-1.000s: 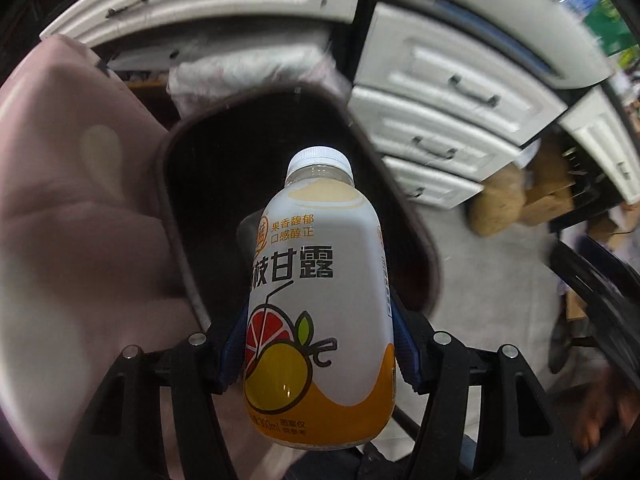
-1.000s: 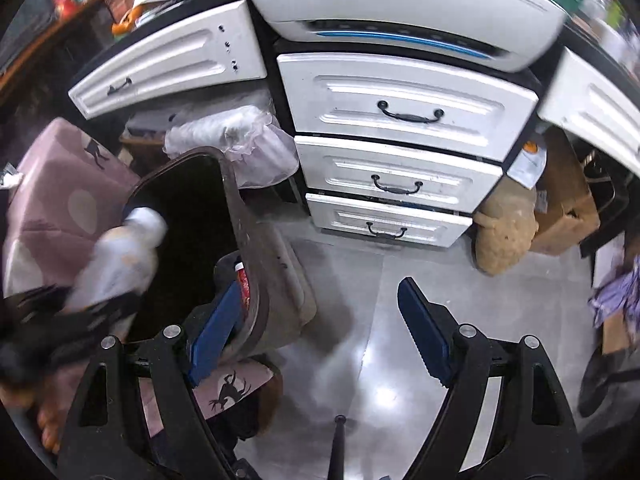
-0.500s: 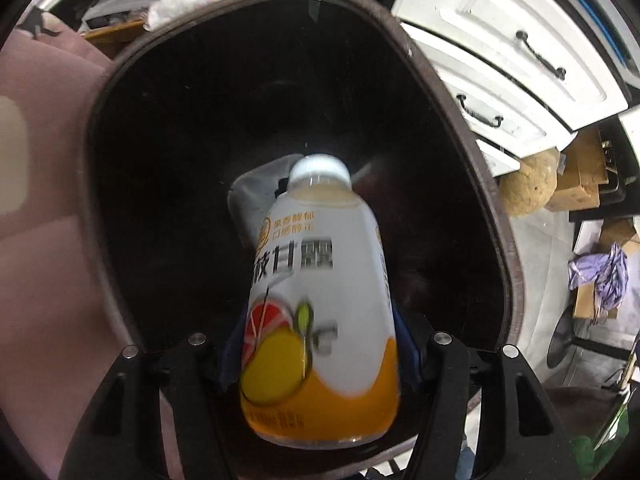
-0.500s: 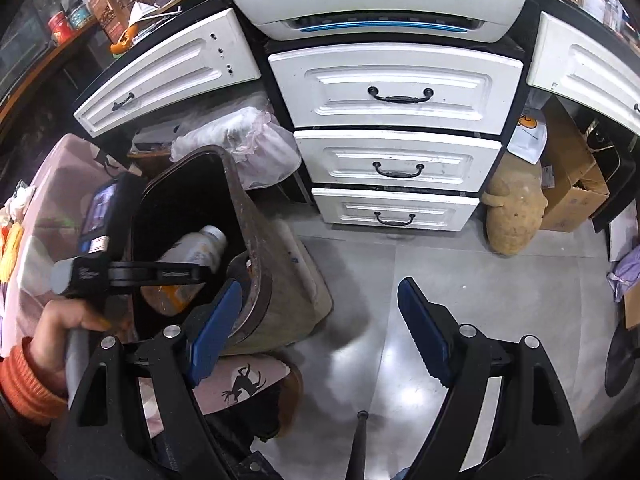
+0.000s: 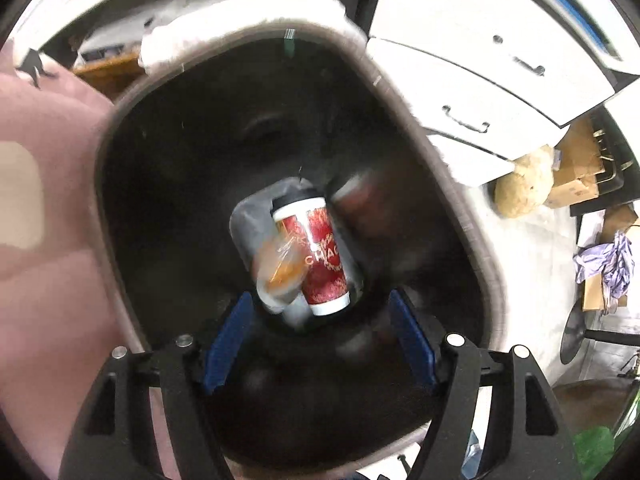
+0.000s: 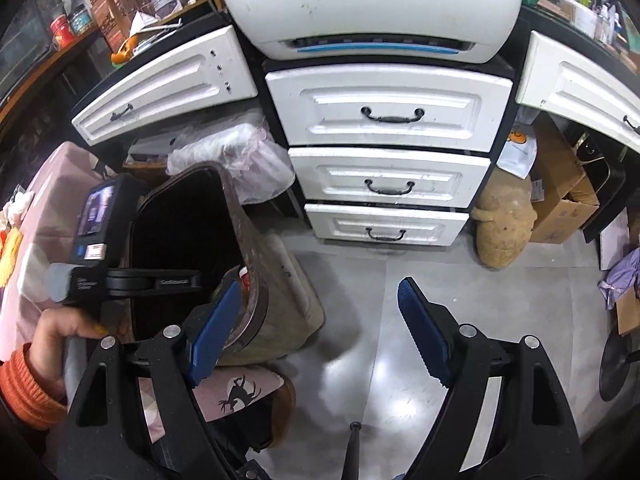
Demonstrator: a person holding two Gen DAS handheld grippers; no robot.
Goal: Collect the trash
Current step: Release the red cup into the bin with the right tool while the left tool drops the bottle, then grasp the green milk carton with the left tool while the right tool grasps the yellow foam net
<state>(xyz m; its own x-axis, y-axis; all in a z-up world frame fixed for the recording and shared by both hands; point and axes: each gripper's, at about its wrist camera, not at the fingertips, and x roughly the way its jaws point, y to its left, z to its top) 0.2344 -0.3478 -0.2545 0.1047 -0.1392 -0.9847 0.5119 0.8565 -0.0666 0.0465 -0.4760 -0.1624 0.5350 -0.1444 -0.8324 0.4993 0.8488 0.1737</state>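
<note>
My left gripper (image 5: 318, 308) points straight down into a dark trash bin (image 5: 400, 92). Its jaws are opening and nothing is pressed between the blue pads (image 5: 228, 340). Below them, inside the bin, a white and orange drink bottle (image 5: 280, 276) shows as a blur. It lies against a red and white cup (image 5: 320, 256) on the bin's bottom. In the right wrist view the same bin (image 6: 240, 216) stands at the left, with a hand (image 6: 60, 332) in an orange sleeve holding the left tool over it. My right gripper (image 6: 320, 288) hangs open and empty over the grey floor, beside the bin.
White drawers (image 6: 388, 184) stand behind the bin, with a printer (image 6: 372, 12) on top. A clear plastic bag (image 6: 240, 160) lies at the bin's back. A pink cloth (image 5: 44, 220) covers a surface to its left. A tan sack (image 6: 504, 224) and cardboard boxes (image 6: 560, 192) sit at the right.
The left gripper sank toward the bin's mouth and its jaws spread. The bottle left the pads and dropped into the bin. The right gripper shifted slightly and stayed open.
</note>
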